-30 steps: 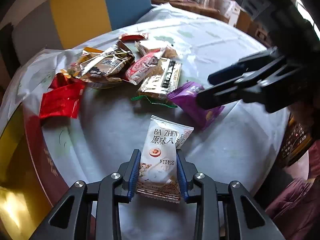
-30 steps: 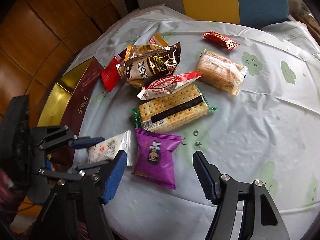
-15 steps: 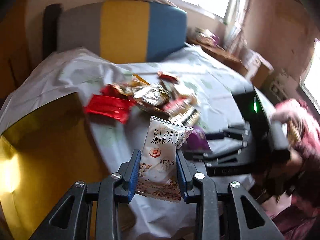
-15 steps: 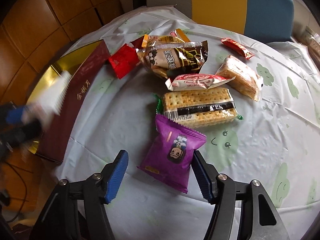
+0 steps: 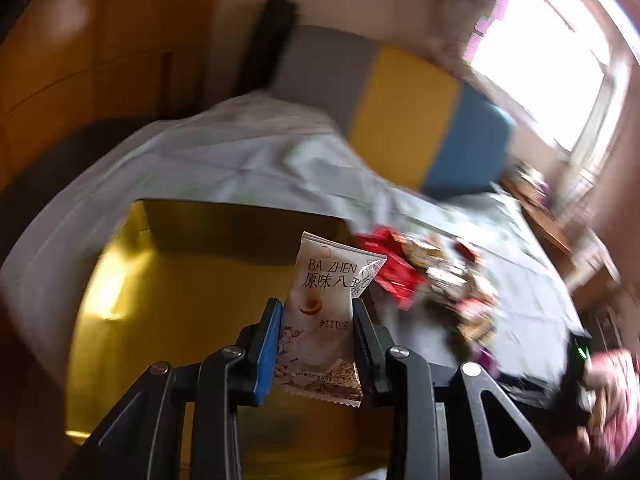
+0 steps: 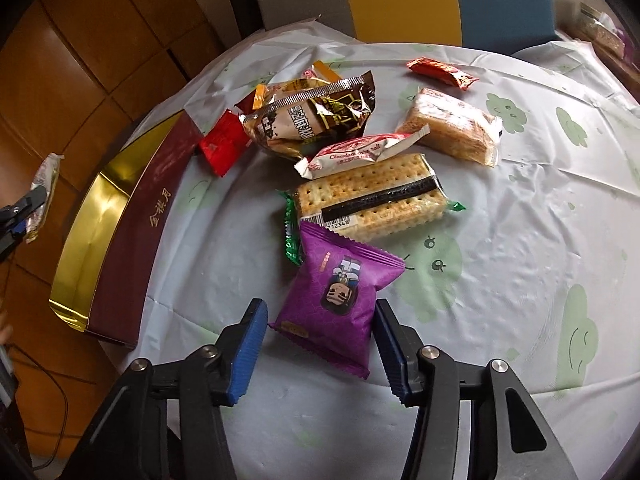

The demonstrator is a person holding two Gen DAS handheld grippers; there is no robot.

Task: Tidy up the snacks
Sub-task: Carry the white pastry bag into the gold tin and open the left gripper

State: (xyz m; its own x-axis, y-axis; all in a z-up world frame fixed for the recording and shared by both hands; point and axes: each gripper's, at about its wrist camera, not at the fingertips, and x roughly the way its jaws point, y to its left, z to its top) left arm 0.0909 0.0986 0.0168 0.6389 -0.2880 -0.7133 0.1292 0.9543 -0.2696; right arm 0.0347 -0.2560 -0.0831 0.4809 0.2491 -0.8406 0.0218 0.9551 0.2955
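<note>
Left fingers (image 5: 276,344) clamp the white packet (image 5: 320,320); right fingers (image 6: 248,344), closing, straddle the purple packet (image 6: 336,296) without pressing

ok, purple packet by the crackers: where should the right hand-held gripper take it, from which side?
Take the purple packet across its near, puffy half, coming from above and the near table edge. It lies flat with its long side edges free there, while its far end touches the cracker pack. The right hand-held gripper already straddles it; its jaws have just been closing, and the left pad seems not yet on it.
</note>
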